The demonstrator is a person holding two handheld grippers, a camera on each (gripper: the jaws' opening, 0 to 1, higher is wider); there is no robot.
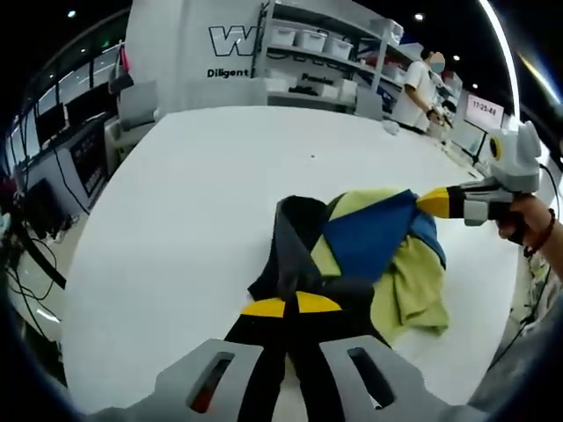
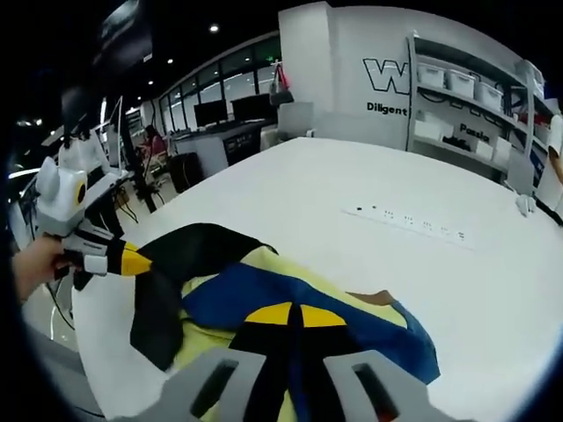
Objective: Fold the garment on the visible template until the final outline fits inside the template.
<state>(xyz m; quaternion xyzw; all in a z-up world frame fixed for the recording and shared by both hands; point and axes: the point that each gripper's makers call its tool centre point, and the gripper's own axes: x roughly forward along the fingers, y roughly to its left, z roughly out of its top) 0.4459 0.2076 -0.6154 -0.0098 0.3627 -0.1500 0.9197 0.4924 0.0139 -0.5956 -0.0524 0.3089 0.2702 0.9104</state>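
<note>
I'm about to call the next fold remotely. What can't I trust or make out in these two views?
- Template outline: not discernible on the white table in either view.
- Garment near edge: left gripper view, hidden behind the left gripper.
- Garment's lower part: right gripper view, covered by the right gripper.
- Power strip: right gripper view, sockets too small.

Grey gripper (image 1: 289,305) bodies; black jaws, yellow tips; dark wristband (image 1: 547,234).
</note>
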